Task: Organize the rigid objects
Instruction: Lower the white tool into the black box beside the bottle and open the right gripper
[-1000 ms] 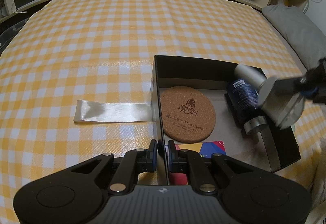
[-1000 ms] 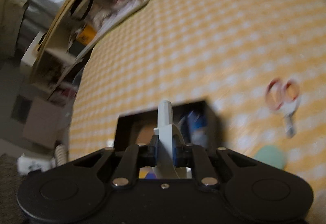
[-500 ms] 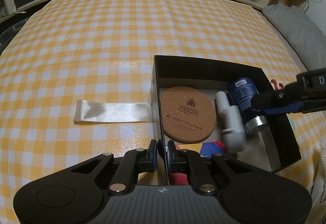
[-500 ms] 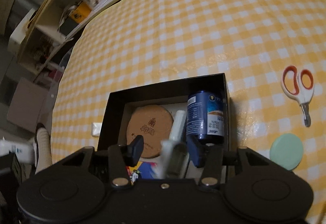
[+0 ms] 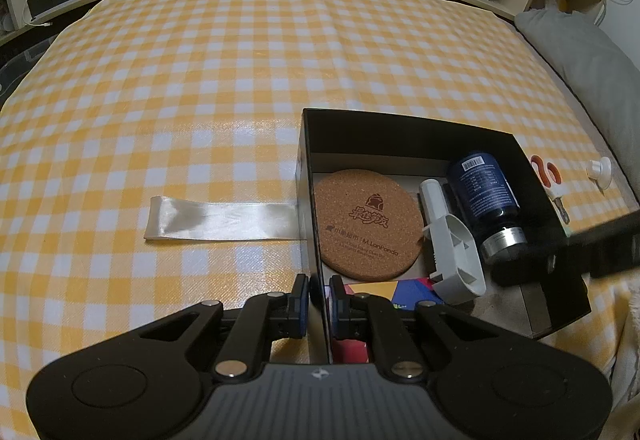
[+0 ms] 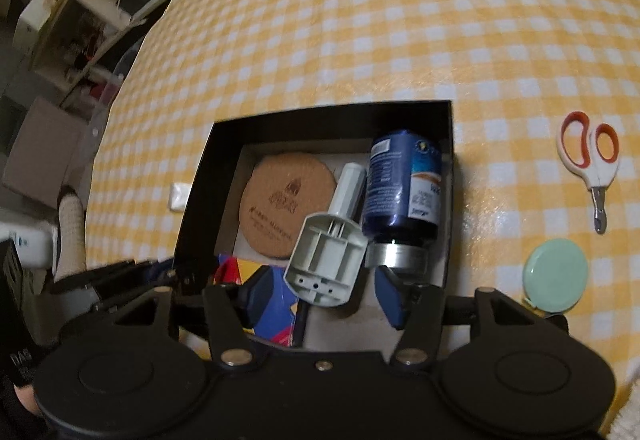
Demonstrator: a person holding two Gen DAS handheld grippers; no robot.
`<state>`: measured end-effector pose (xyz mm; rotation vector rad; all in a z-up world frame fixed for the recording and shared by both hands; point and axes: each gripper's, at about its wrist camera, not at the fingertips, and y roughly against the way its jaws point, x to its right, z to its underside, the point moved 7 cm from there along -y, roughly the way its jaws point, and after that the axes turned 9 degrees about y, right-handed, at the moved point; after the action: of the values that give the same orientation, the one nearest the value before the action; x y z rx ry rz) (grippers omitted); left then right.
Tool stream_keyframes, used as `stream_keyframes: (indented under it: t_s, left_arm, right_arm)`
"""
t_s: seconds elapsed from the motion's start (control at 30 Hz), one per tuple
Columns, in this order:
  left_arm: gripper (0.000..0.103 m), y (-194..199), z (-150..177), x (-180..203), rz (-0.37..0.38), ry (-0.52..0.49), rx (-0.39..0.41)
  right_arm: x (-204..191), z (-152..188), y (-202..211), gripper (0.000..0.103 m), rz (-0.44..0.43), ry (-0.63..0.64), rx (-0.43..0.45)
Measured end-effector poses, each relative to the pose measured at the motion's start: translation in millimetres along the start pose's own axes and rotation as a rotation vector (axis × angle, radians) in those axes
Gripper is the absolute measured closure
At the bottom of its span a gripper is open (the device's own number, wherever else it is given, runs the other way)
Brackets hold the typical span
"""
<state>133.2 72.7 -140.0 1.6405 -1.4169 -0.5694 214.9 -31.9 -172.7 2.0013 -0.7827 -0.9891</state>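
Inside box point(image 6: 448, 176): one coaster point(image 6: 286, 200), one bottle point(image 6: 404, 184)

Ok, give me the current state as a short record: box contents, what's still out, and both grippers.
box: black, open, on the checked cloth
inside: cork coaster, grey plastic tool, dark blue bottle, colourful card
still out: scissors, green round disc, white knob, ribbon
left gripper: jaws shut on the box's left wall
right gripper: jaws open, holding nothing, over the box
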Motion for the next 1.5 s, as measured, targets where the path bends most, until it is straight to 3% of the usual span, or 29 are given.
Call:
stream_keyframes:
  t_s: [0.03, 0.1, 0.2, 0.3, 0.53, 0.87, 1.0, 1.07, 1.13, 1.23, 1.3, 1.5]
  left_arm:
    - [0.092, 0, 0, 0, 0.0, 0.0, 0.0]
    - [0.092, 0, 0, 0, 0.0, -0.001, 0.0]
    - [0.092, 0, 0, 0, 0.0, 0.0, 0.0]
    - [0.092, 0, 0, 0, 0.0, 0.0, 0.0]
    - [0.092, 0, 0, 0, -0.001, -0.001, 0.0]
    - [0.092, 1, 0, 1, 0.0, 0.0, 0.0]
    - [0.092, 1, 0, 1, 0.002, 0.0, 0.0]
    - [0.092, 1, -1, 0, 0.002, 0.0, 0.0]
    - [0.092, 1, -1, 0, 0.004, 0.003, 0.0]
    - [0.092, 2, -1, 0, 0.003, 0.002, 0.0]
    - [0.092, 2, -1, 0, 0.004, 0.003, 0.0]
    - [0.092, 2, -1, 0, 0.004, 0.003, 0.0]
  right_arm:
    - [-3, 2, -2, 0.056, -0.007, 0.024, -0.017]
    - [-10, 8, -8, 0.079, -0.028, 0.072, -0.069]
    - [-18, 19, -22, 0.092, -0.051, 0.109, -0.142]
    - [-17, 22, -30, 0.094, -0.057, 0.095, -0.156]
    - [8, 2, -21, 0.093, 0.048, 0.018, -0.025]
    - [-10, 17, -27, 0.09, -0.029, 0.068, -0.101]
    - [-7, 9, -33, 0.091, 0.063, 0.093, -0.06]
    - [-4, 7, -33, 0.091, 0.065, 0.091, -0.052]
    - [-4, 6, -30, 0.088, 0.058, 0.075, -0.047]
    - [-5, 5, -19, 0.074, 0.066, 0.097, -0.029]
    - [-8, 6, -11, 0.056, 0.055, 0.1, -0.021]
    - [-15, 4, 13, 0.02, 0.038, 0.115, 0.032]
